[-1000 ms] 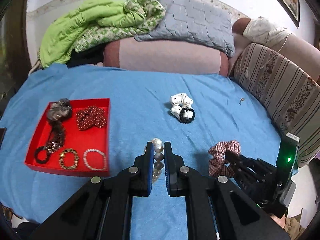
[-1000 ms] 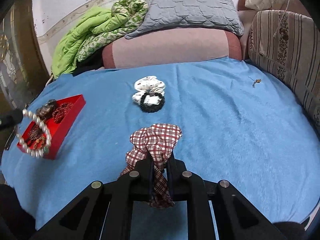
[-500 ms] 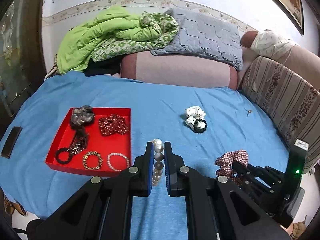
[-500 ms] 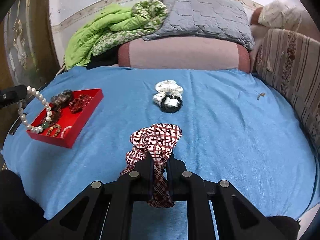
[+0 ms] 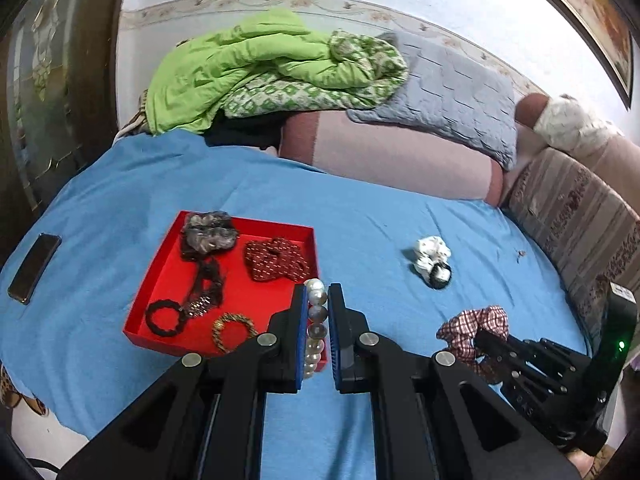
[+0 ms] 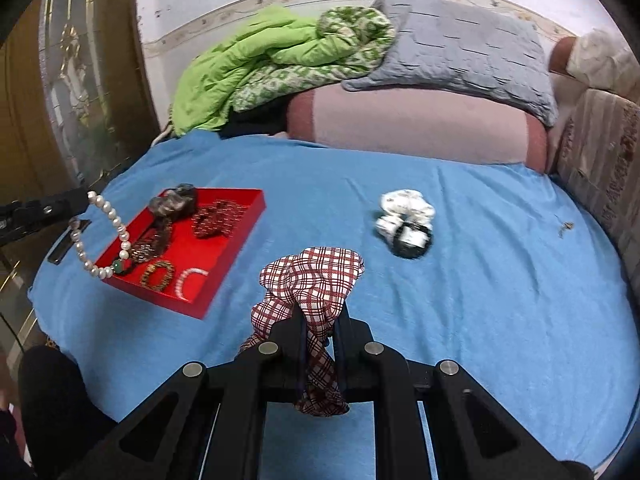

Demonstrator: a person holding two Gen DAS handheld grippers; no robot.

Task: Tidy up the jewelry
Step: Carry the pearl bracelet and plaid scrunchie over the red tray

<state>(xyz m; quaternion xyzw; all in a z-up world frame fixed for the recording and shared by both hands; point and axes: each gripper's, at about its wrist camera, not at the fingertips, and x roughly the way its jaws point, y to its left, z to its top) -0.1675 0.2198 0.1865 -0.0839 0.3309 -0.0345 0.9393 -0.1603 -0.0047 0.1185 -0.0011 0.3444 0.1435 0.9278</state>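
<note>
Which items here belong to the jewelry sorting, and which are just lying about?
Job: pearl bracelet in left gripper, plaid scrunchie in right gripper, red tray, white scrunchie.
Lying about: phone, green blanket, grey pillow.

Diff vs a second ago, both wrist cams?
Both hand-held grippers lifted back from the bed: red tray now sits nearer the left hand-held gripper, and more wall shows. Nothing grabbed or released. Left stays clamped on the pearl bracelet, right hand-held gripper on the plaid scrunchie.

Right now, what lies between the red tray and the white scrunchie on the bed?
Only bare blue sheet, in the right wrist view, between red tray and white scrunchie.
</note>
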